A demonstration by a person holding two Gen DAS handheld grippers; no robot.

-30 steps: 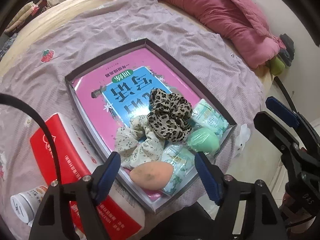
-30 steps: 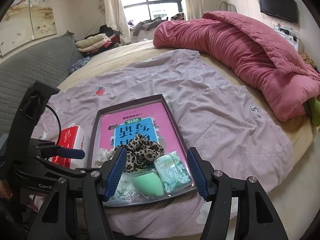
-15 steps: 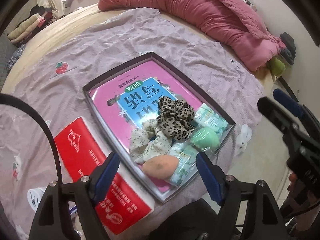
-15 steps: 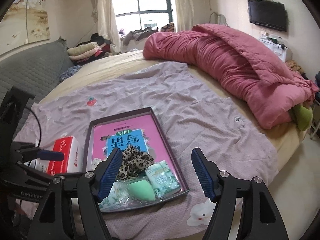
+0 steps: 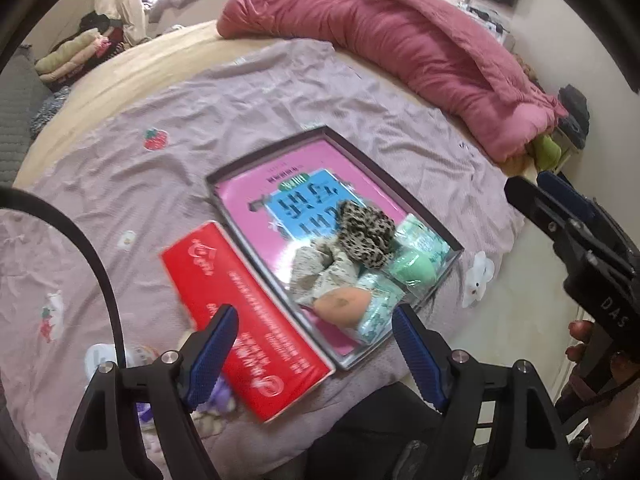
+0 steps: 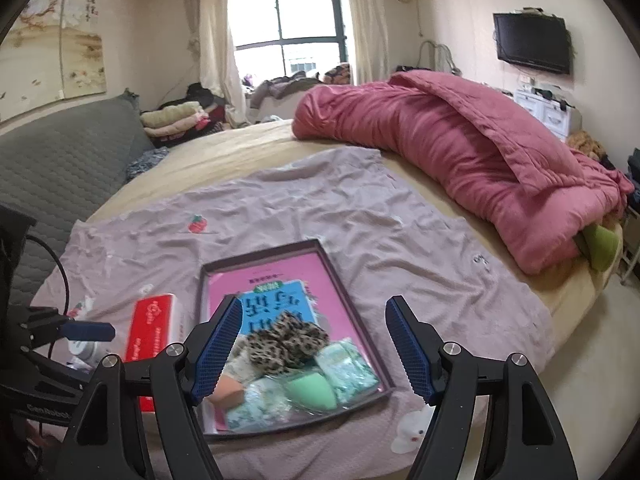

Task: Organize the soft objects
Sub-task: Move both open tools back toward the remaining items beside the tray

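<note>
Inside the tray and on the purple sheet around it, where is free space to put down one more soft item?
Inside the tray, the far half is free: only the pink book cover shows there. The near corner is crowded by the leopard scrunchie, floral scrunchie, orange sponge, green sponge and packets. The purple sheet beyond the tray, toward the pink quilt, is bare.

Right gripper [image 6: 314,344] hangs wide open and empty above the near end of the tray [image 6: 340,276]. Tray sits on the lilac sheet [image 6: 360,216] on the bed. In its near end: leopard scrunchie [image 6: 286,342], green sponge [image 6: 310,394], orange sponge [image 6: 228,394], wipe packets [image 6: 346,366]. Red box [image 6: 154,328] just left of the tray. Left gripper [image 6: 86,331] at far left. Pink duvet [image 6: 460,152] far right.
</note>
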